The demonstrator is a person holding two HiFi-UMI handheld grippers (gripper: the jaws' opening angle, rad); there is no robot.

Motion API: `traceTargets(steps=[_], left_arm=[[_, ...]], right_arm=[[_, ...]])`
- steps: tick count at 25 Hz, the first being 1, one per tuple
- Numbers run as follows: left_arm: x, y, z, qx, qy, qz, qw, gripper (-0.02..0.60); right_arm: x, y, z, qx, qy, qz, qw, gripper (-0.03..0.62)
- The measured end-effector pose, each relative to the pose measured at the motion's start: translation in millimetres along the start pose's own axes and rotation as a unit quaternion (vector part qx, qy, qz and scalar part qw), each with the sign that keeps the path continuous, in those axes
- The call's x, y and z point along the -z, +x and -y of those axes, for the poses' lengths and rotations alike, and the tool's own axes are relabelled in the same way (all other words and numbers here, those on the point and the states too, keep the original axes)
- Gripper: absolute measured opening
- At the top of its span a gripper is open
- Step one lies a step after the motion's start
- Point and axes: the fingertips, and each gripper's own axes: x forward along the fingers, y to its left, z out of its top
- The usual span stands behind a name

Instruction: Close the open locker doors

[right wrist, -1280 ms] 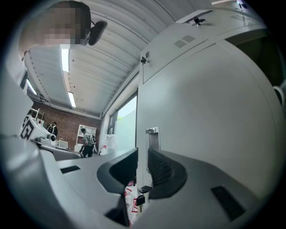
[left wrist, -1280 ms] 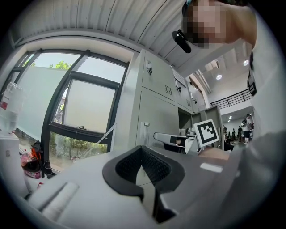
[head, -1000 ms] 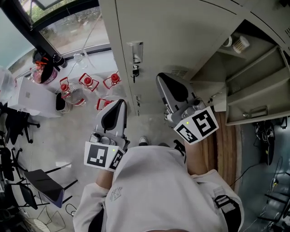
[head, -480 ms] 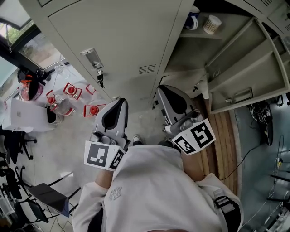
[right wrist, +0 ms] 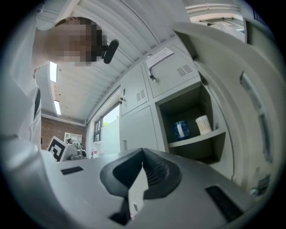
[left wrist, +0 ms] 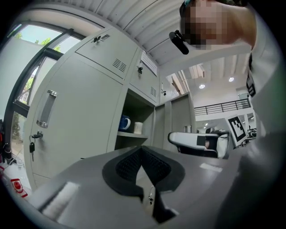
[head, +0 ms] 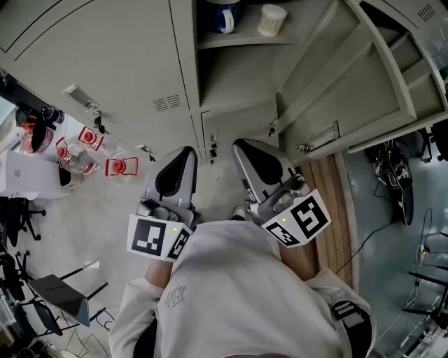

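The grey lockers fill the top of the head view. One compartment point(head: 231, 66) stands open, with a blue mug point(head: 222, 15) and a white cup point(head: 271, 19) on its shelf. Its open door point(head: 364, 91) swings out to the right, handle point(head: 316, 140) facing me. My left gripper point(head: 183, 151) and right gripper point(head: 242, 145) hover side by side below the compartment, both shut and holding nothing. In the left gripper view the mug point(left wrist: 124, 122) shows beyond the gripper point(left wrist: 142, 154). The right gripper view has the gripper point(right wrist: 143, 161) below the mug point(right wrist: 181, 130) and the door point(right wrist: 250, 103).
A closed tall door with a handle point(left wrist: 46, 109) and hanging keys point(left wrist: 31, 147) stands left of the open compartment. Red-capped bottles point(head: 117, 166) lie on the floor at left, near office chairs point(head: 24, 210). Cables point(head: 392, 189) trail at the right, beside a wooden strip point(head: 332, 203).
The head view has swung so the open compartment now sits centred above the grippers. Both grippers stay shut; the right one has drifted slightly left.
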Motion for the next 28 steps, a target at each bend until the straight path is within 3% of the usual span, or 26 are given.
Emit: traceTargets(steps=[7,14,28], left_arm=[[10.7,15.0,68.3,-0.027,-0.002,0.007,0.9996,0.008],[16.2,14.3,104.4,-0.049,0.010,0.002,0.9988,0.008],[14.4,32.5,137.3,-0.023,0.027,-0.002,0.9993,0.008]], right_arm=[[-15.7,-62.8,26.2,-0.039,-0.001,0.001,0.999,0.011],[-25.6,-107.4,42.0,-0.056,0.002,0.009,0.998,0.011],[-46.9,-156.3,101.9,0.008,-0.024,0.033,0.999,0.011]])
